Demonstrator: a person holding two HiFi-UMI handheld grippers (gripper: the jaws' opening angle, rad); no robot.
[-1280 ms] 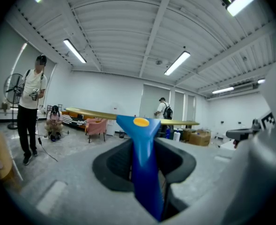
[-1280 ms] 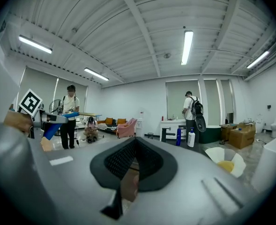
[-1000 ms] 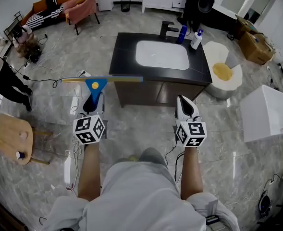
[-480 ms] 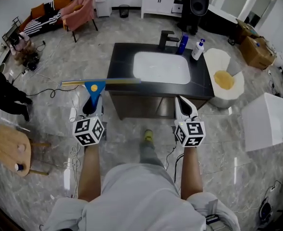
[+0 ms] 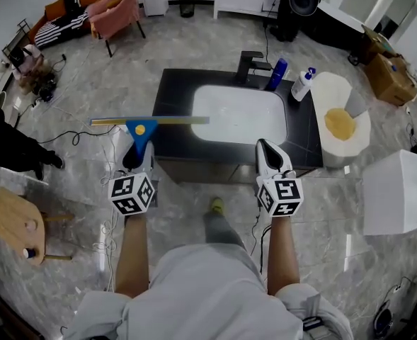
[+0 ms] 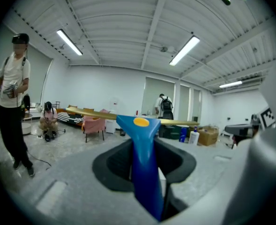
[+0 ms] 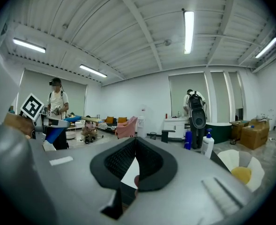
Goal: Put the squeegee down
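Left gripper [image 5: 138, 154], lower left of centre in head view, was clamped on the blue handle of the squeegee [image 5: 141, 129]. Its own view showed the handle wedged between the two dark jaws and running up out of them. Squeegee was off any surface, yellow blade crosswise and about level at the far end of the handle. In head view the blade's right end overlapped the left part of the black counter [image 5: 171, 98]; its left end was over the grey floor [image 5: 88, 91]. Right gripper [image 5: 267, 149], lower right of centre, had its jaws pressed together at the tips with nothing in them. In head view it sat over the counter's front edge. White basin [image 5: 240, 112] was set in the counter, centre of frame. Black faucet [image 5: 249, 61] stood behind it, with a blue bottle [image 5: 278, 74] and a white pump bottle [image 5: 303, 84] toward the counter's upper right. Wooden stool [image 5: 13, 214] was at the left edge, pink armchair [image 5: 116, 9] upper left. A person [image 6: 15, 86] in a white top and dark trousers stood at far left of the left gripper view.
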